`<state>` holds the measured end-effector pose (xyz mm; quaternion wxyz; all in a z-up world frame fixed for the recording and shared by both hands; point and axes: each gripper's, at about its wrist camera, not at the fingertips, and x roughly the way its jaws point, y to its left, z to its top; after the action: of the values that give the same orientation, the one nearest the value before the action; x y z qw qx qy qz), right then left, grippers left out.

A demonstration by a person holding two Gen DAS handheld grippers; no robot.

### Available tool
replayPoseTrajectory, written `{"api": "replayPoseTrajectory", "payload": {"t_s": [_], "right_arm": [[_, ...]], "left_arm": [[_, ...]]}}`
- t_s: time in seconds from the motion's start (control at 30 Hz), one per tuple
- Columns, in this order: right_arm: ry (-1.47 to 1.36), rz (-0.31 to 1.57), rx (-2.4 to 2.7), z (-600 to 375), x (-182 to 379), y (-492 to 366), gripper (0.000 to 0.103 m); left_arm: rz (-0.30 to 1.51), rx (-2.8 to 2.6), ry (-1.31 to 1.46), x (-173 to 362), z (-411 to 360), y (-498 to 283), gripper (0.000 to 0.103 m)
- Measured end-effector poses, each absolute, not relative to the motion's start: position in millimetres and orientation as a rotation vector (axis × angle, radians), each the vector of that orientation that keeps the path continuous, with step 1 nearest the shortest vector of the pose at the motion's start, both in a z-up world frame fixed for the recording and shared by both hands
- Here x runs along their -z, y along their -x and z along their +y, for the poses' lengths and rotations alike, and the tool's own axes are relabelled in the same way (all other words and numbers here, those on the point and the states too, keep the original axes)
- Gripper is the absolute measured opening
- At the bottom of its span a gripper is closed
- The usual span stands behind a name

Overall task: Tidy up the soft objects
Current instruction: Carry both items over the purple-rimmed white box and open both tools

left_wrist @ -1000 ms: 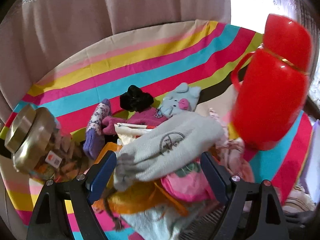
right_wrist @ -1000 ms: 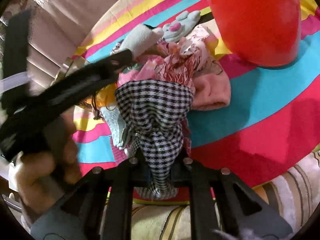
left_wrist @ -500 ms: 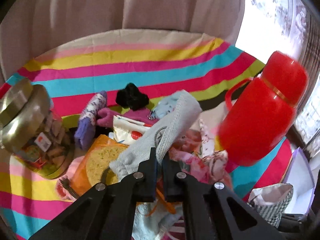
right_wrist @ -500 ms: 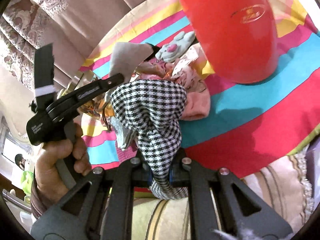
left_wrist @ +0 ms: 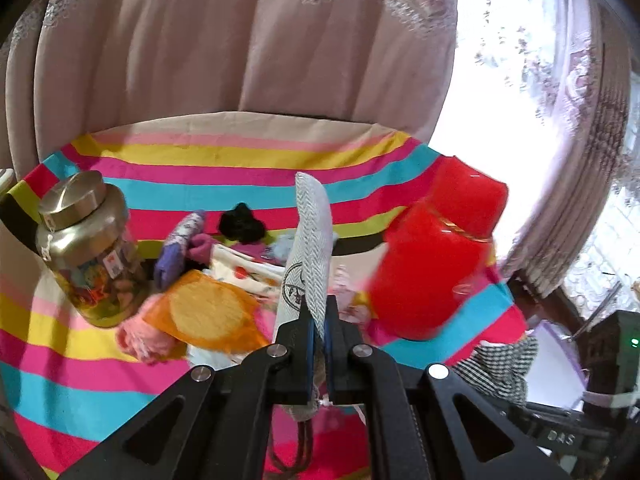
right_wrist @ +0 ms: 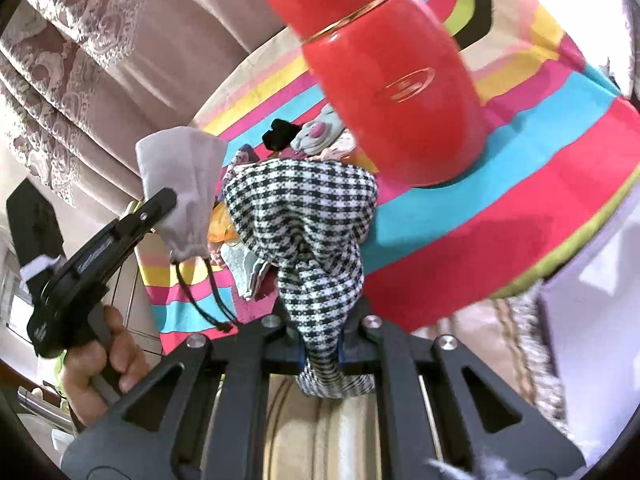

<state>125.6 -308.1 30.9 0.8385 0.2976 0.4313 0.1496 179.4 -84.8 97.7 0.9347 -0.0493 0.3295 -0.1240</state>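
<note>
My left gripper [left_wrist: 318, 326] is shut on a grey drawstring pouch [left_wrist: 312, 248], which stands up above the pile; from the right wrist view the same pouch [right_wrist: 180, 184] hangs from that gripper [right_wrist: 166, 204] with its cords dangling. My right gripper [right_wrist: 320, 348] is shut on a black-and-white checked cloth bag [right_wrist: 308, 216], also visible in the left wrist view [left_wrist: 500, 364] at the lower right. A heap of soft things [left_wrist: 208, 280] lies on the striped cloth [left_wrist: 240, 168]: an orange net bag, pink knit, purple sock, black scrunchie.
A tall red flask [left_wrist: 436, 264] stands right of the heap, large in the right wrist view [right_wrist: 392, 80]. A gold-lidded jar [left_wrist: 88, 248] stands at the left. Curtains hang behind the table. A person's hand [right_wrist: 100, 364] holds the left gripper's handle.
The left gripper closed on the grey pouch and lifted it off the heap. The right gripper pulled back and up with the checked bag still in it.
</note>
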Motion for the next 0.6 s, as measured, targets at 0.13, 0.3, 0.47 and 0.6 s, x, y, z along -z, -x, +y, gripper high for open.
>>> {"api": "replayPoseTrajectory", "payload": {"t_s": [0.13,0.3,0.47,0.6], "right_arm": [[-0.633,0.905,-0.279,-334,-35,-112,0.013],[-0.650,0.907,-0.201,-375,-34,-99,0.013],[-0.646,0.895,-0.087,-419,-36,-87,0.013],[-0.623,0.893,-0.006,-447,-37,-76,0.013]], "left_arm": [[0.654,0.320,0.121,-107,-107,-158,0.004],[0.659,0.428,0.115,-112,-144,-141,0.004],[0.673,0.554,0.107,-112,-190,-123,0.004],[0.699,0.632,0.114,-108,-223,-115,0.004]]}}
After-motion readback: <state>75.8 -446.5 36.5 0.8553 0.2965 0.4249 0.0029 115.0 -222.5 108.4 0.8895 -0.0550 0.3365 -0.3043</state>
